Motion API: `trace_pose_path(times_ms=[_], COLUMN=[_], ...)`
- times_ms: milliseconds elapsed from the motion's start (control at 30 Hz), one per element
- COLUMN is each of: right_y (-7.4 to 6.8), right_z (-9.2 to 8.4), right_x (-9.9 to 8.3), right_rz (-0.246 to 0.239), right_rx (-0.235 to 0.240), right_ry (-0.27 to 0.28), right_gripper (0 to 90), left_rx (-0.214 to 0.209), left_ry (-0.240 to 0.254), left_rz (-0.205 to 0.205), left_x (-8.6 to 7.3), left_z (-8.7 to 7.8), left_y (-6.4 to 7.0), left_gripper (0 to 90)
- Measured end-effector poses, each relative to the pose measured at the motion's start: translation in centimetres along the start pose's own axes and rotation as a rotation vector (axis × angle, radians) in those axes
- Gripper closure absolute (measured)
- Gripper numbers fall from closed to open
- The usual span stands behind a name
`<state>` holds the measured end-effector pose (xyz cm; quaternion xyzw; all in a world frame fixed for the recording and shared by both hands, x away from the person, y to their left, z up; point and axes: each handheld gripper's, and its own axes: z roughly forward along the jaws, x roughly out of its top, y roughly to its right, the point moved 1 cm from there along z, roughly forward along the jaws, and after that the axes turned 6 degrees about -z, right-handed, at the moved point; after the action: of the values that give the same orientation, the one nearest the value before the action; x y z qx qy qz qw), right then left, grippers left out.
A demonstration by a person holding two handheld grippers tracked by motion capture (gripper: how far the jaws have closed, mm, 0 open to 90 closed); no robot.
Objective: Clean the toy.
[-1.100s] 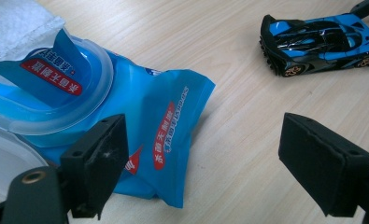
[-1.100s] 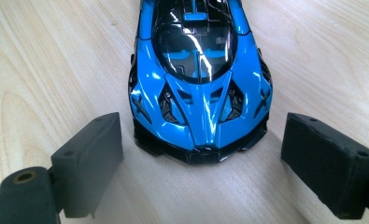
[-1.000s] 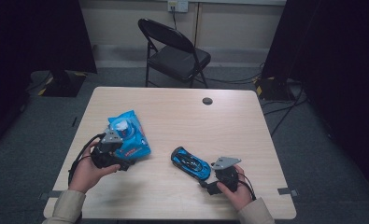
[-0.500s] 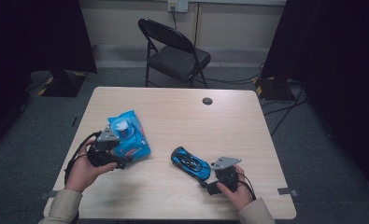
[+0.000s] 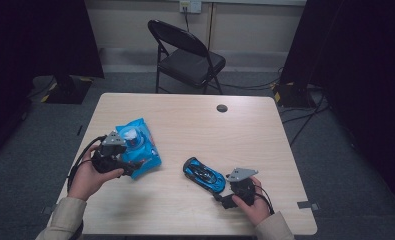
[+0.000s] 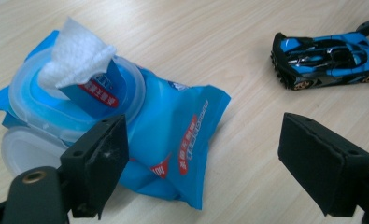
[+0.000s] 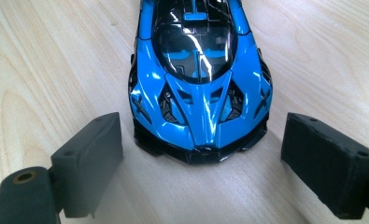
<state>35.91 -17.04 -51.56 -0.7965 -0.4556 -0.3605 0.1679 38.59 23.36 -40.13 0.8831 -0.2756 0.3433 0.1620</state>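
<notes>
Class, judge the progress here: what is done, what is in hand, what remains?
Done: the wipes pack has its lid open, with a wipe sticking up. In hand: nothing yet; the left tool hovers open by the pack, and the right tool is open at the toy car's nose. Left: probably gripping the wipe and the car.

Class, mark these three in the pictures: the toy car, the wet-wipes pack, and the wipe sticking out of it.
toy car [image 7: 198, 79], right gripper view, on its windscreen.
wet-wipes pack [image 6: 182, 135], left gripper view, on its blue wrapper.
wipe [image 6: 77, 56], left gripper view, on its raised white fold.
</notes>
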Motion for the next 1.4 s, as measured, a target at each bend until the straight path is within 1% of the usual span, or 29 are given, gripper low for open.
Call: trace_pose_path(times_ms=[100,167,200,233,367,400,467,500,633,667,700,767,833,900,933,967,1000,1033,1067,1100,1167,1200,1267,1300,1333,1367,1400], right_y=[0.0,0.0,0.0,0.0,0.0,0.0,0.0,0.0,0.0,0.0,0.0,0.0,0.0,0.0,0.0,0.0,0.0,0.0,0.0,0.0,0.0,0.0,0.0,0.0,0.0,0.0,0.0], right_z=[0.0,0.0,0.0,0.0,0.0,0.0,0.0,0.0,0.0,0.0,0.0,0.0,0.0,0.0,0.0,0.0,0.0,0.0,0.0,0.0,0.0,0.0,0.0,0.0,0.0,0.0,0.0], right_x=[0.0,0.0,0.0,0.0,0.0,0.0,0.0,0.0,0.0,0.0,0.0,0.0,0.0,0.0,0.0,0.0,0.0,0.0,0.0,0.0,0.0,0.0,0.0,0.0,0.0,0.0,0.0], right_rz=[0.000,0.000,0.000,0.000,0.000,0.000,0.000,0.000,0.000,0.000,0.000,0.000,0.000,0.000,0.000,0.000,0.000,0.000,0.000,0.000,0.000,0.000,0.000,-0.001,-0.001,-0.001,0.000], right_rx=[0.000,0.000,0.000,0.000,0.000,0.000,0.000,0.000,0.000,0.000,0.000,0.000,0.000,0.000,0.000,0.000,0.000,0.000,0.000,0.000,0.000,0.000,0.000,0.000,0.000,0.000,0.000], right_ry=[0.000,0.000,0.000,0.000,0.000,0.000,0.000,0.000,0.000,0.000,0.000,0.000,0.000,0.000,0.000,0.000,0.000,0.000,0.000,0.000,0.000,0.000,0.000,0.000,0.000,0.000,0.000], right_gripper=[12.5,12.5,12.5,12.5,12.5,12.5,12.5,12.5,12.5,12.5,12.5,12.5,12.5,12.5,12.5,12.5,12.5,12.5,12.5,12.5,12.5,12.5,12.5,12.5,12.5,12.5,12.5], left_rx=[0.001,-0.002,-0.004,-0.005,-0.006,-0.002,-0.003,0.003,0.005,0.008,0.021,0.023,0.022,0.026,0.024,0.018,0.020,0.019,0.021,0.021,0.025,0.028,0.028,0.029,0.029,0.033,0.026], left_ry=[-0.006,0.004,0.009,0.005,-0.004,-0.006,-0.004,0.000,0.006,0.011,0.014,0.014,0.013,0.012,0.009,0.010,0.010,0.011,0.010,0.013,0.012,0.017,0.032,0.042,0.042,0.041,0.041], left_rz=[0.003,-0.001,-0.010,-0.013,-0.009,0.001,-0.008,-0.002,-0.031,-0.035,-0.034,-0.060,-0.071,-0.096,-0.097,-0.096,-0.098,-0.107,-0.107,-0.119,-0.116,-0.114,-0.122,-0.122,-0.122,-0.129,-0.126], left_x=[0.4,0.7,0.8,0.9,1.4,1.5,1.7,1.9,2.1,2.1,2.2,2.3,2.4,2.5,2.5,2.6,2.7,2.8,3.0,3.2,3.4,3.6,3.8,4.0,4.0,4.0,3.9], left_z=[0.0,-0.1,-0.1,-0.2,-0.1,-0.1,-0.1,-0.2,0.0,0.0,0.1,0.3,0.6,0.9,1.1,1.3,1.4,1.6,1.7,2.0,2.1,2.3,2.6,2.9,2.9,3.2,3.4], left_y=[-0.2,-0.5,-0.7,-0.8,-1.2,-1.3,-1.7,-2.0,-2.8,-3.1,-3.4,-3.9,-4.3,-4.6,-4.8,-4.9,-5.0,-5.2,-5.2,-5.4,-5.4,-5.5,-5.6,-5.8,-5.8,-5.9,-5.8], left_gripper=[16.1,16.1,16.0,16.0,16.0,16.1,15.9,16.1,16.0,16.0,16.6,16.9,17.0,17.2,17.2,18.2,21.1,22.1,21.5,21.6,21.8,23.4,24.0,29.4,32.1,32.1,37.3])
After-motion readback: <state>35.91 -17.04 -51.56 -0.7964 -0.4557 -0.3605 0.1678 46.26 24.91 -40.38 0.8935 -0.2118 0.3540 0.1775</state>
